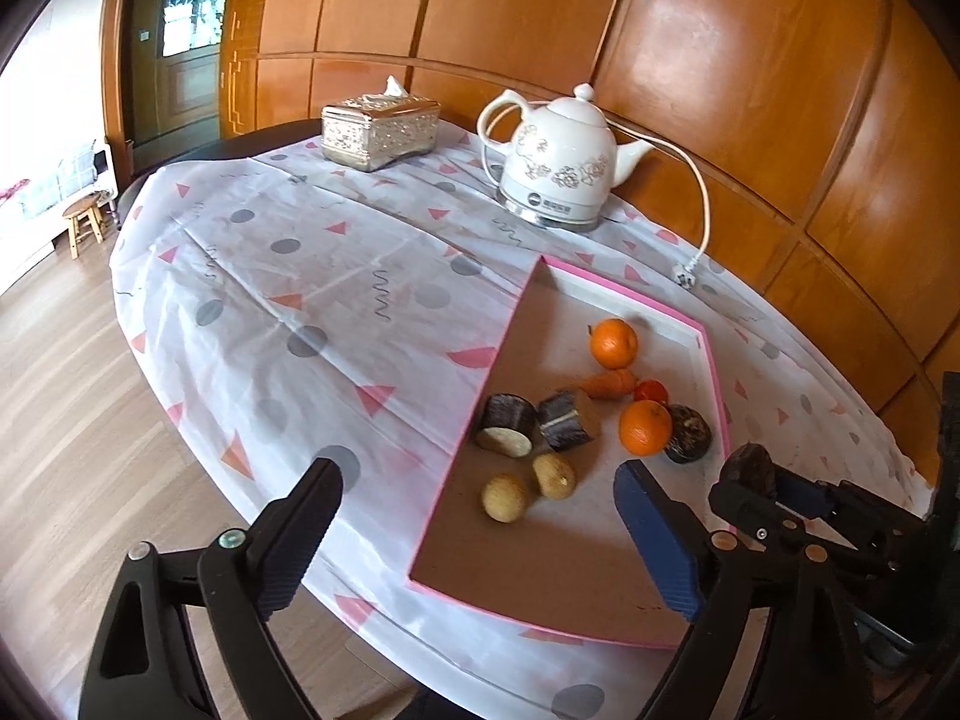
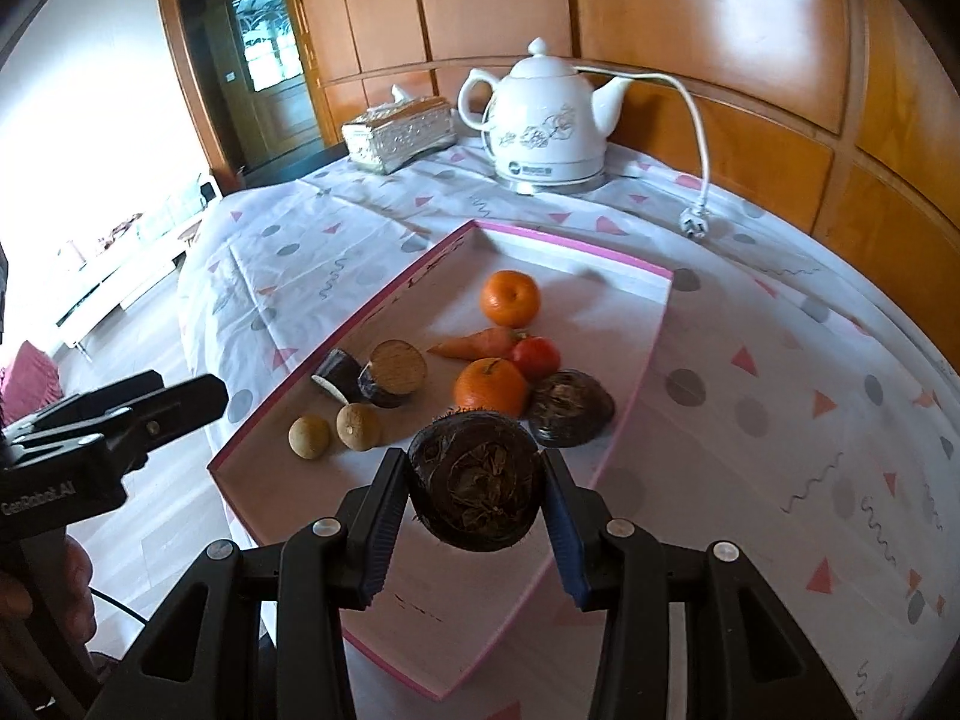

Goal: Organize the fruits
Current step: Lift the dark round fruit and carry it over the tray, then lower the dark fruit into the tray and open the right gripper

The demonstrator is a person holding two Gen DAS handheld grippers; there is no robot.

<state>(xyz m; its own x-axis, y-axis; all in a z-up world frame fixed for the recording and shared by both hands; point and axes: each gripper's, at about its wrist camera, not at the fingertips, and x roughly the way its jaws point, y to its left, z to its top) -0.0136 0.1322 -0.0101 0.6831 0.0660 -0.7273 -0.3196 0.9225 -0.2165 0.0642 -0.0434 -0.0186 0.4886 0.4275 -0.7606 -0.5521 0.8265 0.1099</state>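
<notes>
- Right wrist view, nearest first: the right hand-held gripper (image 2: pixel 477 489) pinches a dark brown, rough-skinned round water chestnut (image 2: pixel 477 483) between its blue-padded fingers (image 2: pixel 377 531), holding it in the air above the near end of the shallow pink-rimmed cardboard tray (image 2: pixel 645 360).
- To finish this step well, I judge the chestnut should be carried low over a bare patch of tray, set down until it rests, and only then let go, since its rounded body may roll.
- A sensible spot seems to be beside the second dark water chestnut (image 2: pixel 570 408), so that like sits with like.
- At the left, the left hand-held gripper (image 1: pixel 474 534) stands spread wide with nothing between its pads, just over the near tray corner; it should keep clear of the right one's path.
- Further in lie two small tan round fruits (image 2: pixel 333 432), two dark cut pieces with pale faces (image 2: pixel 372 375), two bright oranges (image 2: pixel 491 387), a small carrot (image 2: pixel 477 343) and a red tomato (image 2: pixel 536 357).
- Beyond the tray, on the patterned cloth covering the surface (image 2: pixel 780 420), stand a white ceramic kettle (image 2: pixel 543 120) and a silver tissue box (image 2: pixel 399 132).
</notes>
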